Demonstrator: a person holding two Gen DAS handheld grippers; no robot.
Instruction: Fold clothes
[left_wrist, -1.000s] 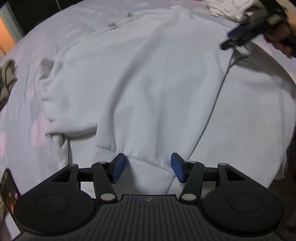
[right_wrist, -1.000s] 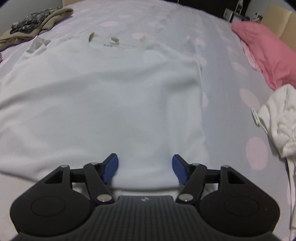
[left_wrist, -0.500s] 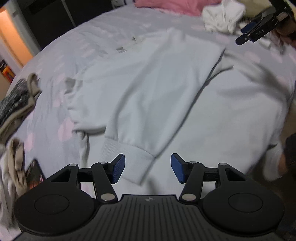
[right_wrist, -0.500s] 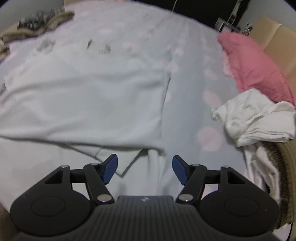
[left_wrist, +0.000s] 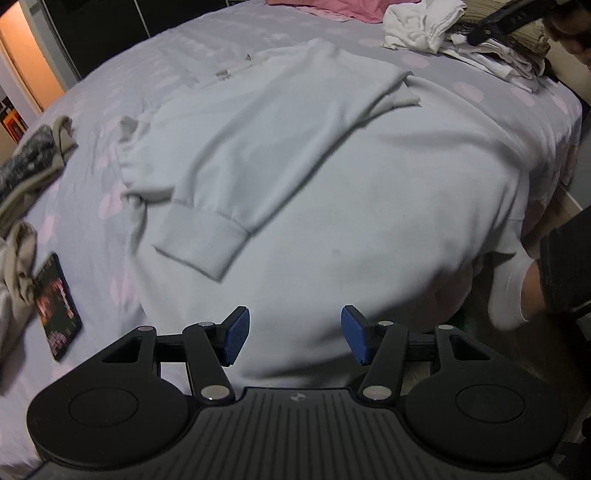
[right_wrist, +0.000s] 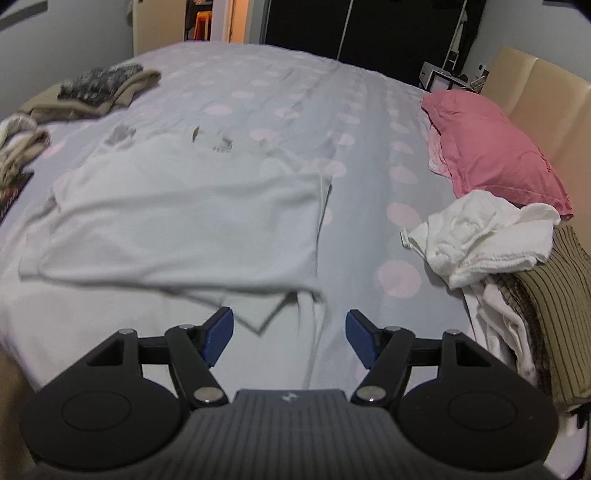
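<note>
While the white sweatshirt (left_wrist: 369, 192) lies spread flat across the bed (right_wrist: 362, 122), 1 sleeve (left_wrist: 266, 155) is folded diagonally over its front, with the ribbed cuff (left_wrist: 201, 242) resting on the body of the garment near the lower left. The neck end points away toward the far side of the bed, and the hem end hangs close to the near edge. So it's sitting pretty much in the middle of the grey sheet with the pale pink dots.

The left gripper (left_wrist: 293, 334) hangs just above the hem area with its blue fingers (left_wrist: 236, 334) spread wide, nothing between them. Same deal with the right gripper (right_wrist: 288, 338): fingers (right_wrist: 218, 334) apart, empty, hovering over the folded corner of fabric at the sweatshirt's right edge. From the left camera you can also spot the right gripper up at the far right, over the pile of clothes.

Off to the right of the sweatshirt there's a crumpled white garment (right_wrist: 480, 240) on the sheet, touching a striped brownish one (right_wrist: 554, 314) stacked beside it at the bed's edge. Behind those sits a pink pillow (right_wrist: 491, 147) against a beige headboard (right_wrist: 535, 92). On the opposite side, a heap of beige and dark patterned clothes (right_wrist: 92, 90) lies well apart from the sweatshirt, and a small dark booklet or case (left_wrist: 57, 306) lies flat near the left edge, can't read what it is. A person's leg in a white sock (left_wrist: 511, 291) shows beside the bed, low on the right in the left camera.
</note>
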